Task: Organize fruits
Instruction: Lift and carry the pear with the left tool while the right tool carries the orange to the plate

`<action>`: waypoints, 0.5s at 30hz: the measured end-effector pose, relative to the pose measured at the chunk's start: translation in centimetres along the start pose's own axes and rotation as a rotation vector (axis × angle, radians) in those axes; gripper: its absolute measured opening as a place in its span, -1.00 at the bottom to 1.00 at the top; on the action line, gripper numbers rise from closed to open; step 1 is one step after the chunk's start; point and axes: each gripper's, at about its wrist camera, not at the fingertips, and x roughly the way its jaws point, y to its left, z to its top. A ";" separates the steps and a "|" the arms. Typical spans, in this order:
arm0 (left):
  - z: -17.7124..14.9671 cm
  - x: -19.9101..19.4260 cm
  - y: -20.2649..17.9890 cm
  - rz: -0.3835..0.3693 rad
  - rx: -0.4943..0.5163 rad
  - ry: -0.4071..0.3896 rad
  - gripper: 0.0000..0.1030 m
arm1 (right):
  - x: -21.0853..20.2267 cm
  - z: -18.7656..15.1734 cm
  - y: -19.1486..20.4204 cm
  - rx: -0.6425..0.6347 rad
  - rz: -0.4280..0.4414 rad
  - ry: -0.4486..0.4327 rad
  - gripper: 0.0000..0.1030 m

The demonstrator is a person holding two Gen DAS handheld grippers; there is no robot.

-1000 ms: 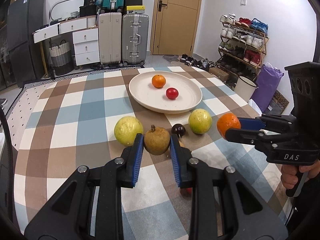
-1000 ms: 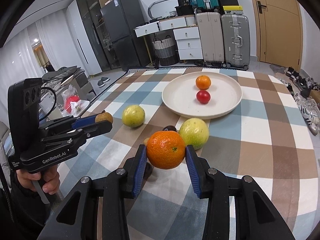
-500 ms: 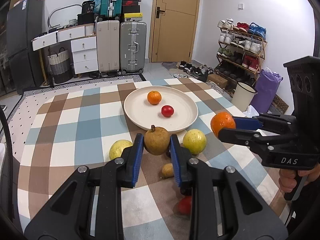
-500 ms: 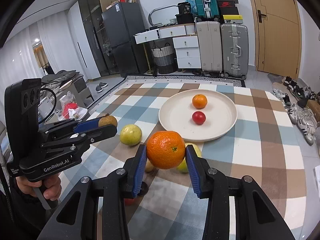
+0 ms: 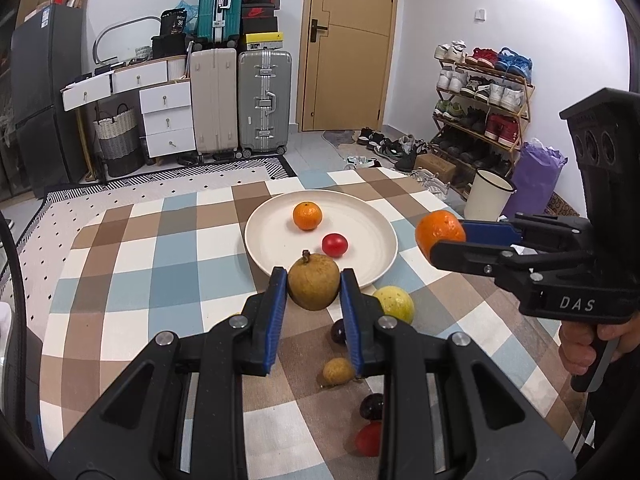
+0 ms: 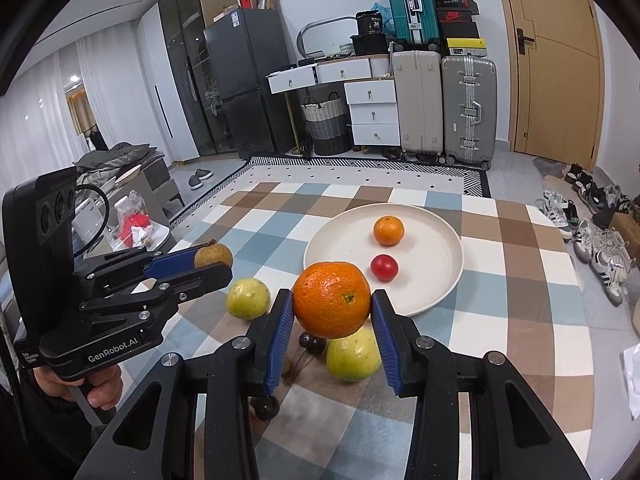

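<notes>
In your left wrist view, your left gripper has its blue pads clamped on a brown pear, stem up, held in the air just in front of the near rim of the cream plate. On that plate lie a small orange toward the far side and a red tomato nearer you, apart from each other. To the right of the plate, your right gripper comes in from the side, gripping a large orange level with the plate's right edge; your hand wraps its handle. On the checked tablecloth on your side of the plate rest a yellow-green fruit, a dark plum, a small tan fruit, another dark fruit and a red fruit, the last two partly hidden by your fingers. In your right wrist view, your right gripper holds the large orange between its pads, above the cloth just short of the plate, which carries the small orange and the tomato. Left of the plate, your left gripper pinches the pear. A yellow-green fruit sits left of the plate's near rim, another lies below the held orange, and dark plums are near it.
</notes>
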 end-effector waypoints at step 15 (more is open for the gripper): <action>2.1 5.0 0.6 0.005 -0.010 0.024 -0.53 | 2.9 1.7 -3.1 0.032 -0.020 0.009 -0.22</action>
